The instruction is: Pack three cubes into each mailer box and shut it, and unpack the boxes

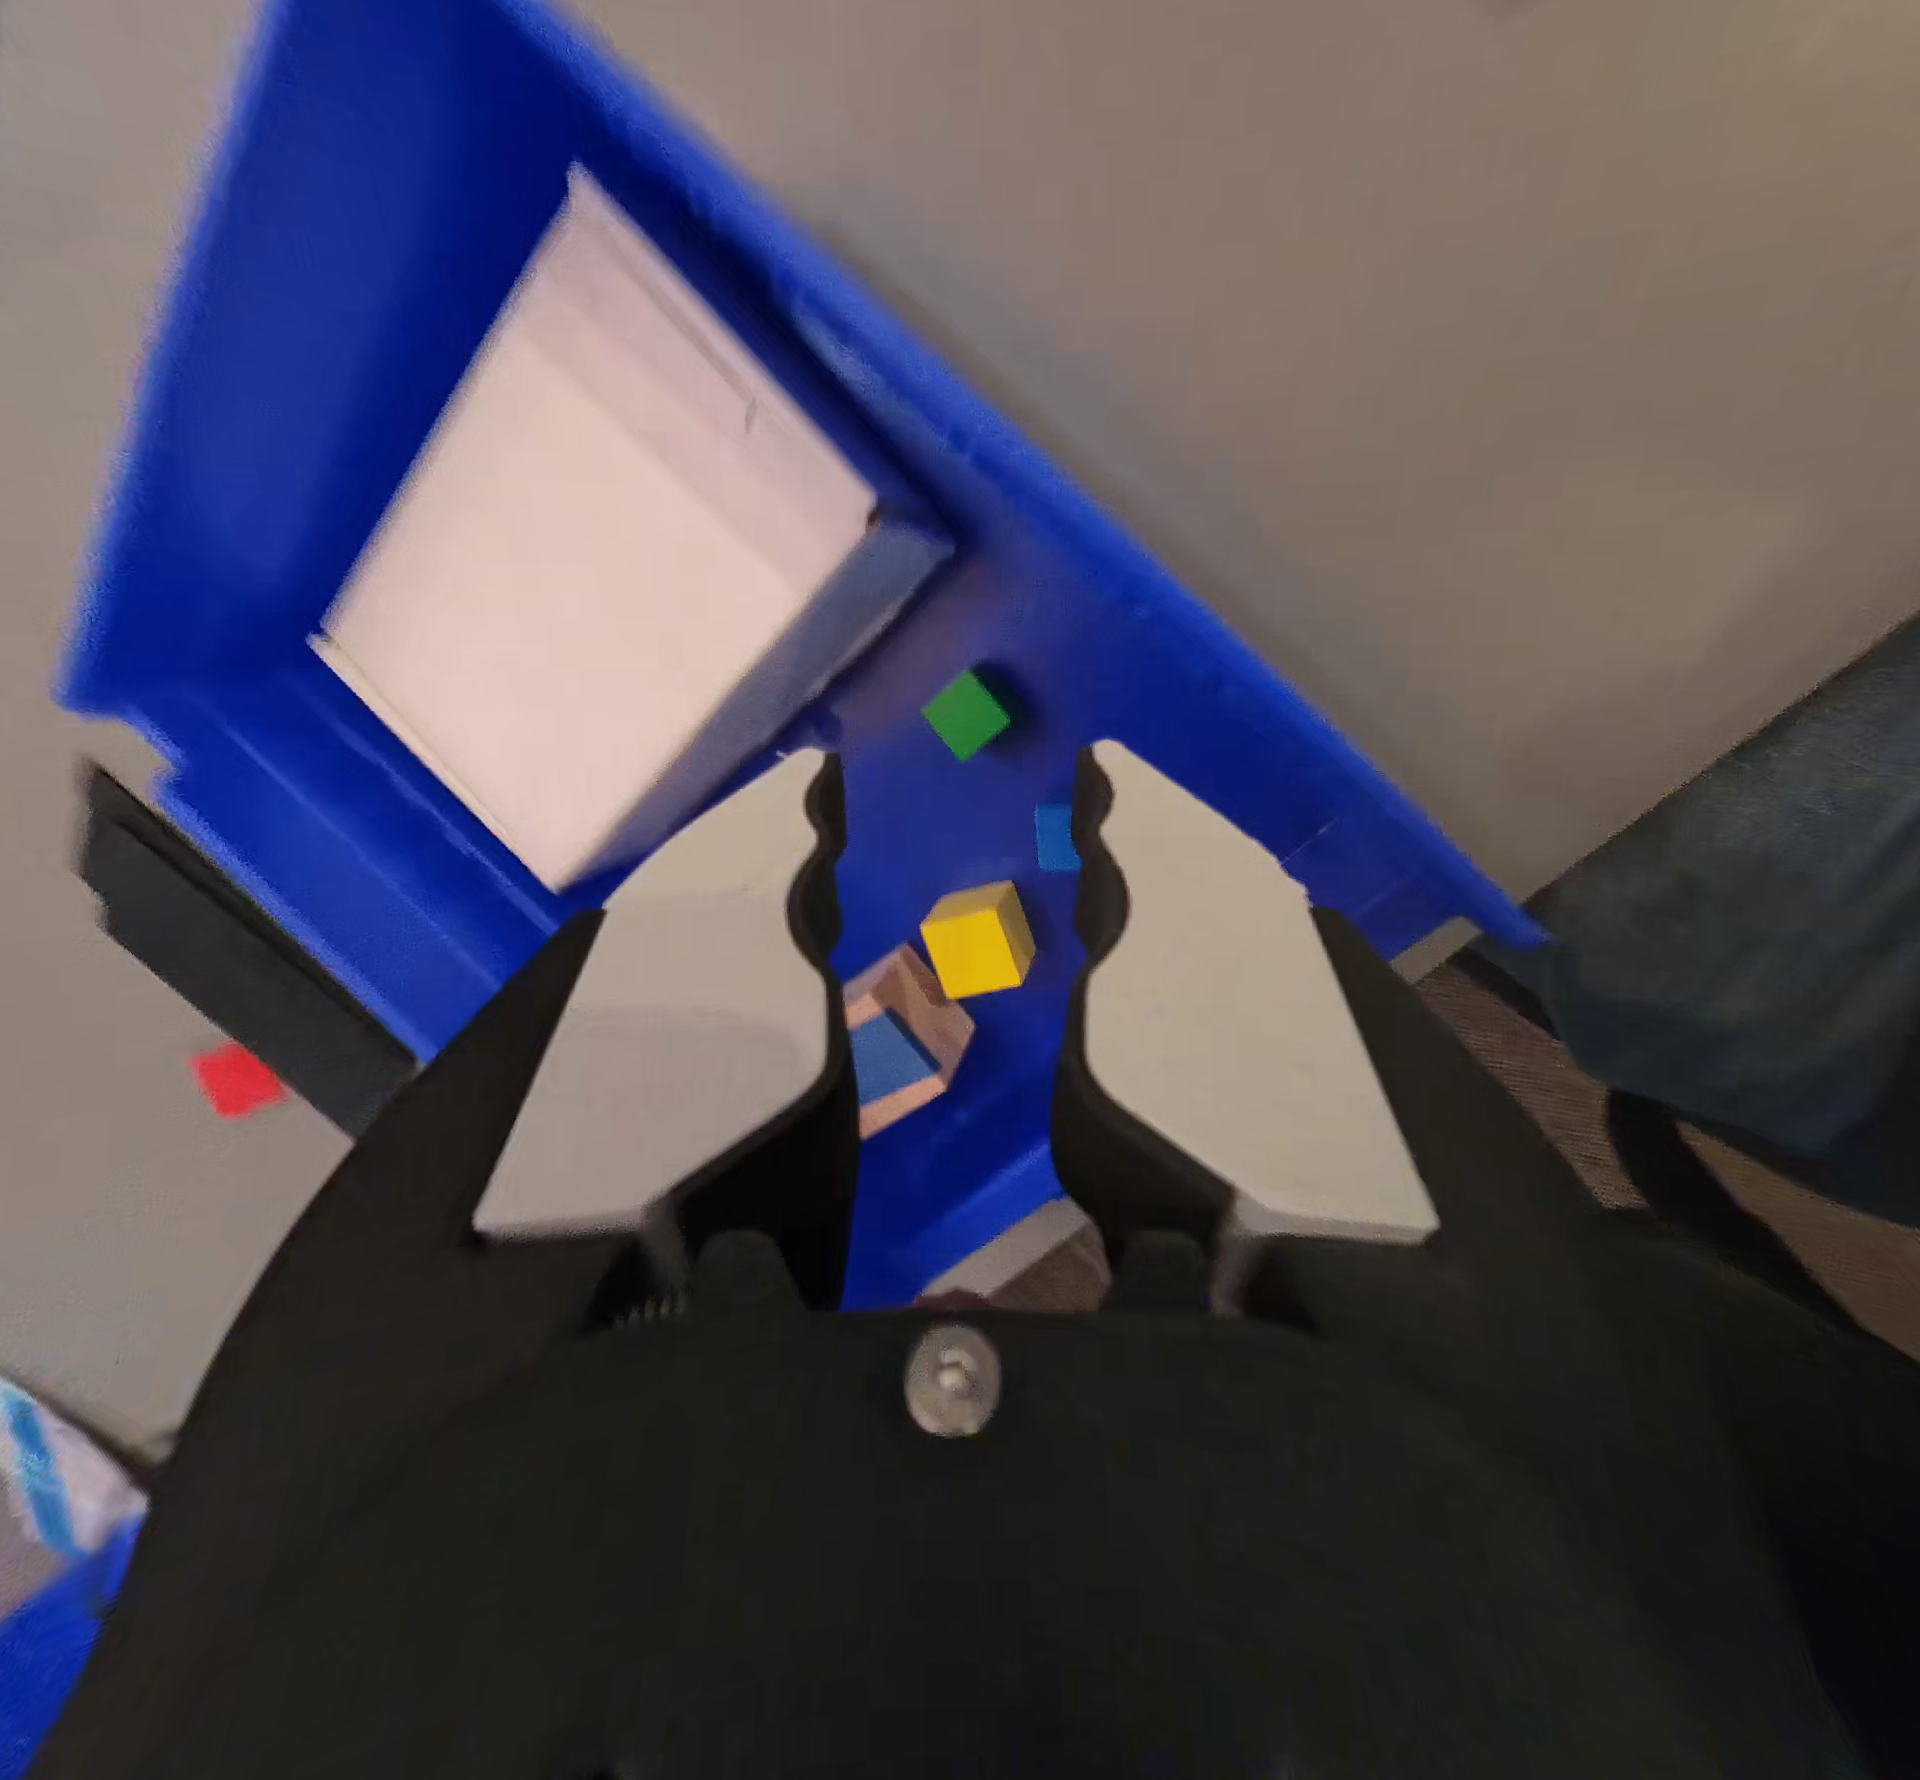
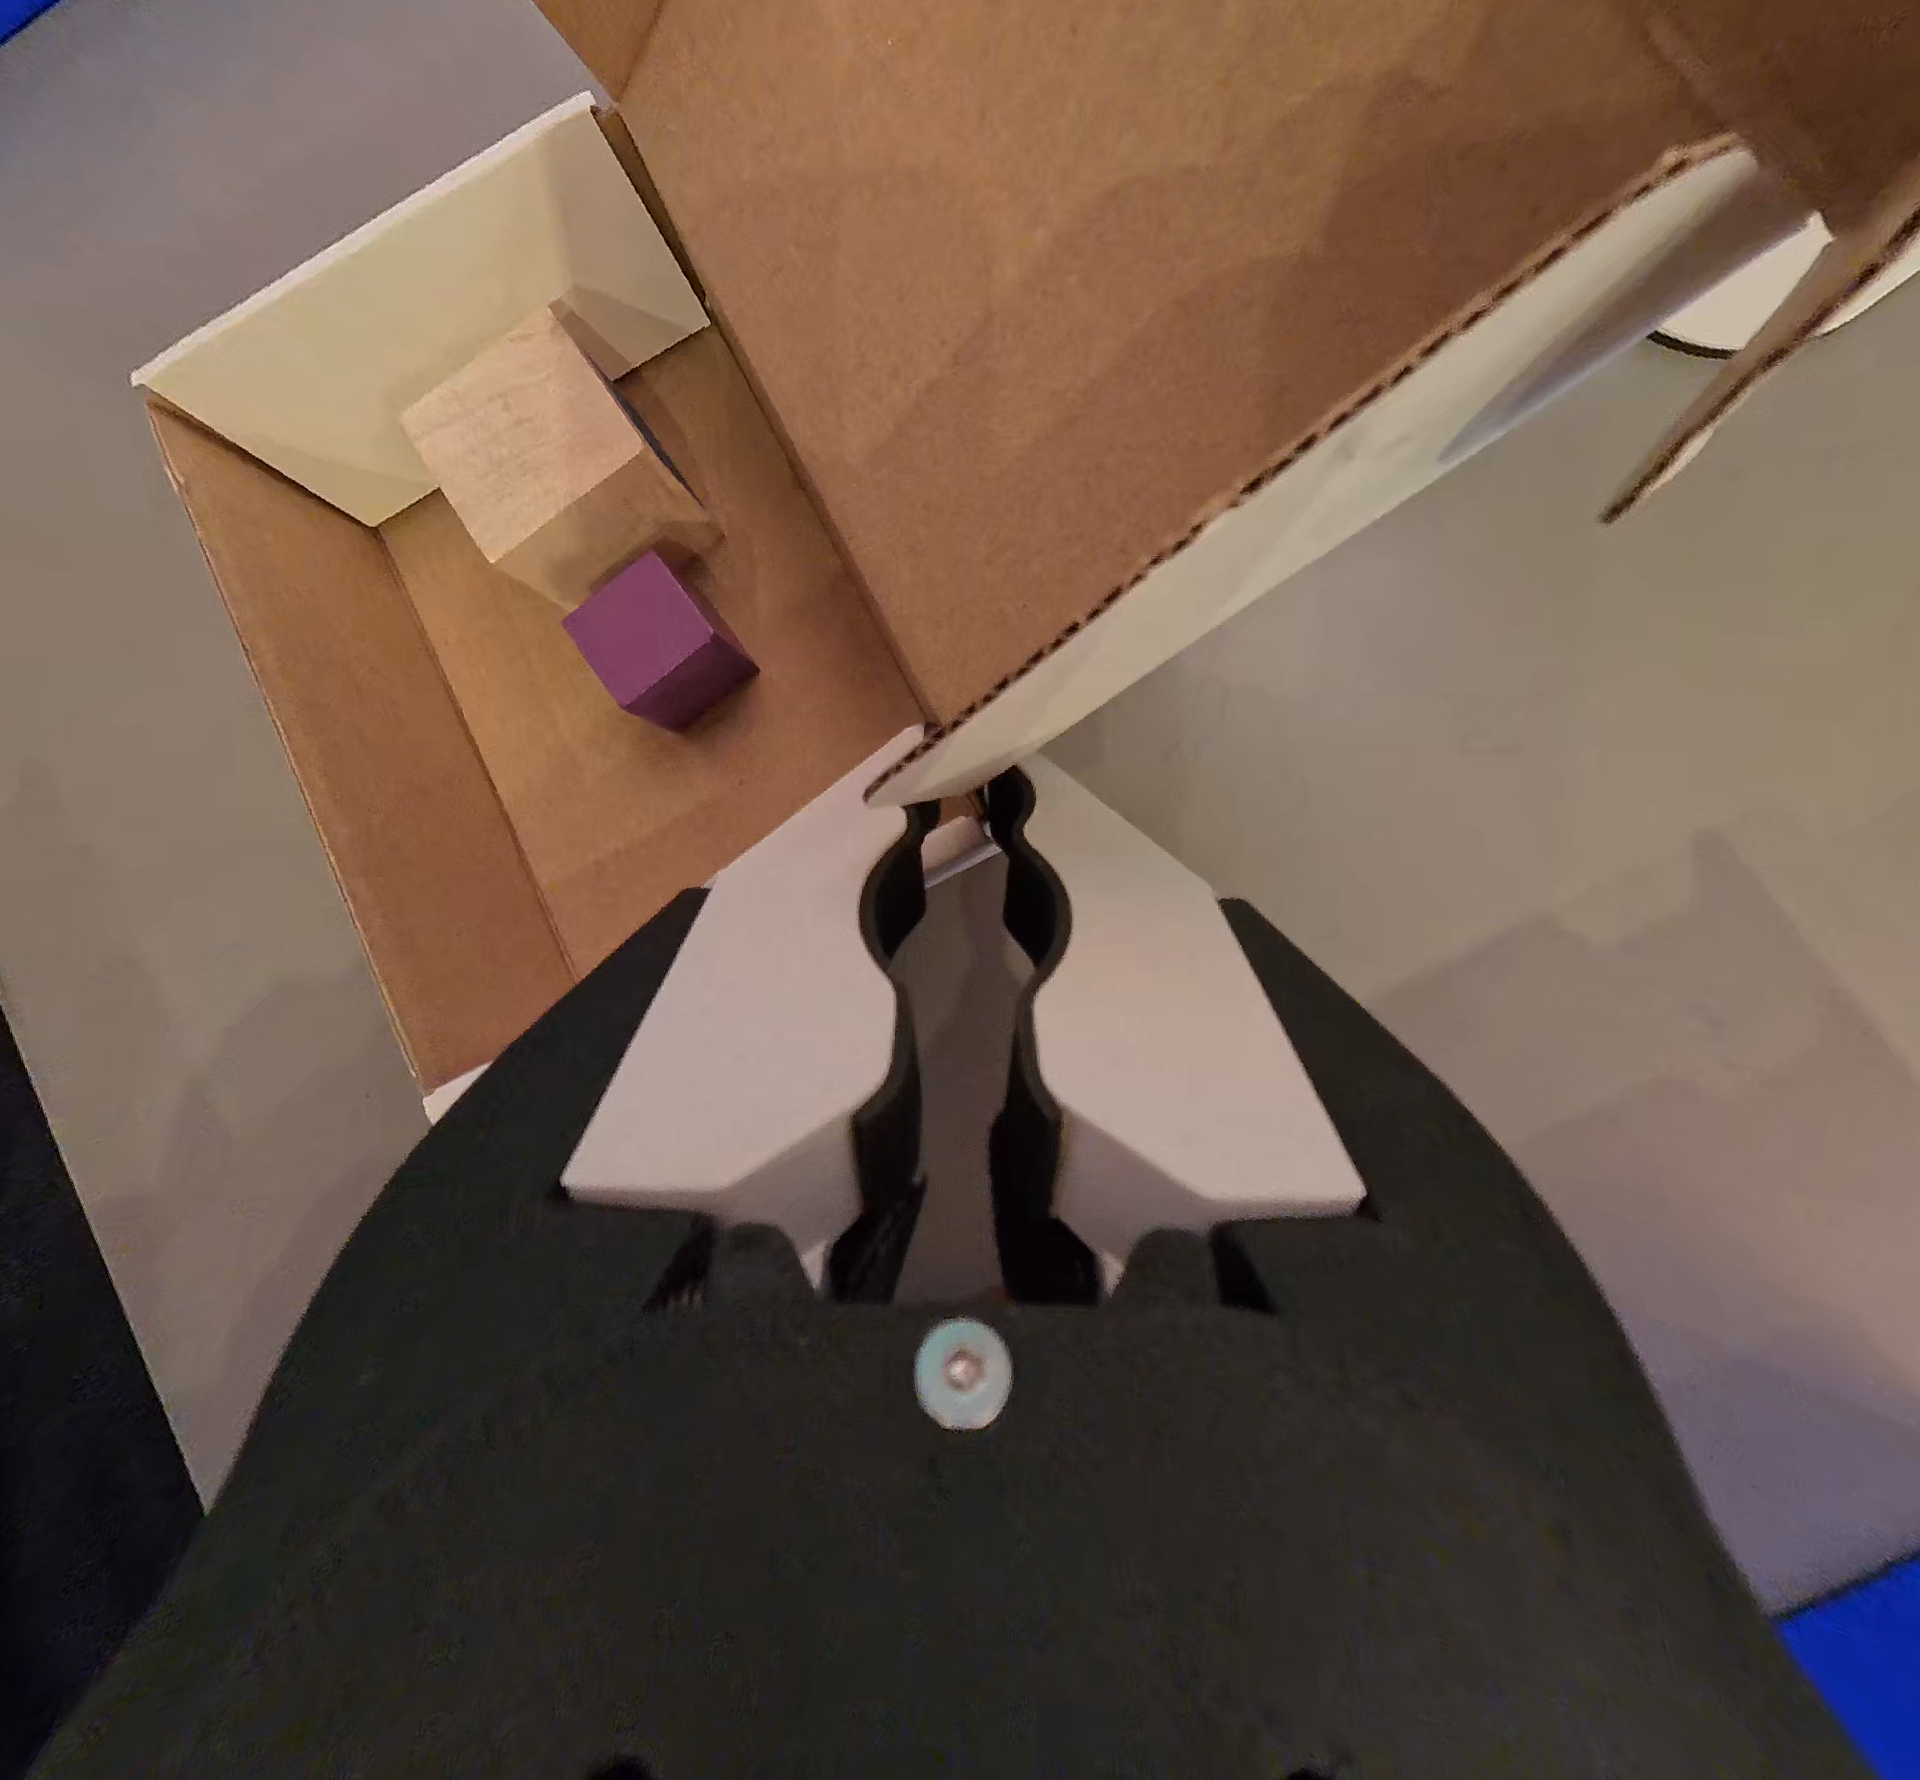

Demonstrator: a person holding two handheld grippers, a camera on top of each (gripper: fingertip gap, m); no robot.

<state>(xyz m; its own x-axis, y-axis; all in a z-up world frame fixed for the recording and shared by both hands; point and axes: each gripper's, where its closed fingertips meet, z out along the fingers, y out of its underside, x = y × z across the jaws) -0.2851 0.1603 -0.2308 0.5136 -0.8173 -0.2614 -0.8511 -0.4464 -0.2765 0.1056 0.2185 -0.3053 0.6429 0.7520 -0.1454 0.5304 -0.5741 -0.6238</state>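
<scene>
1. Two fingers of the left gripper [image 1: 951, 774] stand well apart with nothing between them, poised above a blue bin [image 1: 665, 192] that sits on a pale worktop [image 1: 1403, 224]. A shut white mailer box [image 1: 597, 567] fills the bin's far half. Toward the bin's near end lie loose cubes: a green cube [image 1: 968, 714], a blue cube [image 1: 1056, 837] half hidden by the right finger, a yellow cube [image 1: 979, 938], and a plain wood cube with a blue face [image 1: 902, 1039] touching the yellow one. A red cube [image 1: 237, 1078] lies on the worktop outside the bin, beside a black object [image 1: 223, 941]. This view is blurred.

2. The right gripper [image 2: 966, 800] has its fingers drawn narrow, pinched on a corner of the raised lid [image 2: 1091, 296] of an open mailer box [image 2: 343, 691] on the worktop. Inside, near the far corner, a large plain wood cube [image 2: 520, 437] sits beside a purple cube [image 2: 655, 652], the two touching or nearly so. Something dark blue shows behind the wood cube; what it is cannot be told.
</scene>
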